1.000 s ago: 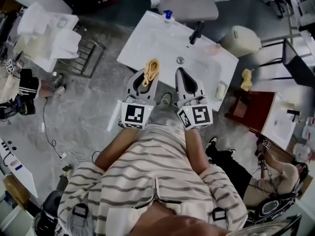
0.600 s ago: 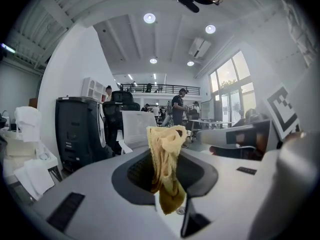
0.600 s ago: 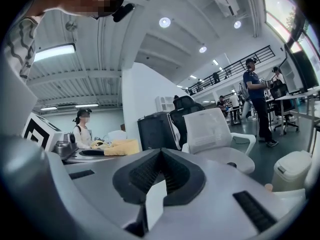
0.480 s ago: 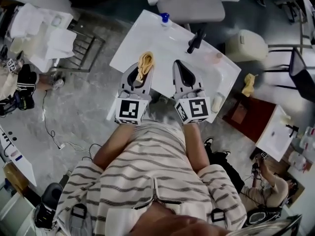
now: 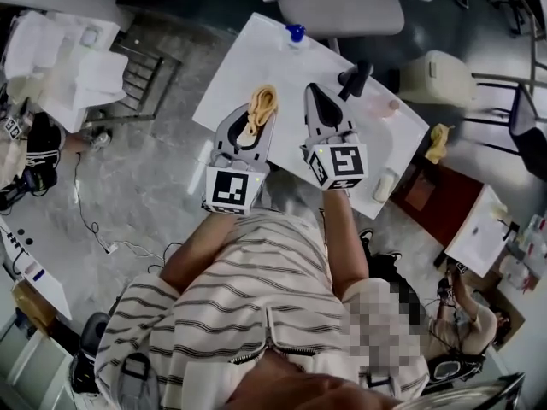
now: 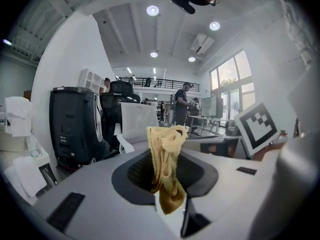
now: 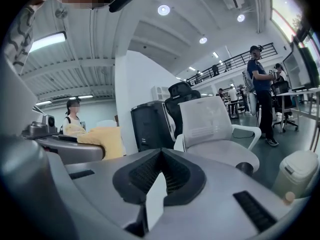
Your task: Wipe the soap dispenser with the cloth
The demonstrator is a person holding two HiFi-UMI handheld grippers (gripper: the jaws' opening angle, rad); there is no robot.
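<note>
The soap dispenser (image 5: 296, 35), which we took to be the small bottle with a blue top, stood at the far edge of a white sink counter (image 5: 229, 77), well apart from both grippers. From the head view we looked steeply down over a person in a striped shirt (image 5: 256, 301) holding a gripper in each hand above the near part of the counter. The left gripper (image 5: 259, 118) had its jaws pinched on a crumpled yellow cloth (image 5: 262, 105). In the left gripper view we saw the cloth (image 6: 167, 164) standing up between the jaws and hanging down in front of them. The right gripper (image 5: 314, 96) was just beside the left one. In the right gripper view we saw its jaws (image 7: 160, 156) pressed together with nothing between them. A black tap (image 5: 354, 79) rose from the counter just beyond the right gripper. A grey chair (image 5: 342, 2) stood on the far side of the counter, and a white bin (image 5: 436, 77) stood on the floor to the right.
</note>
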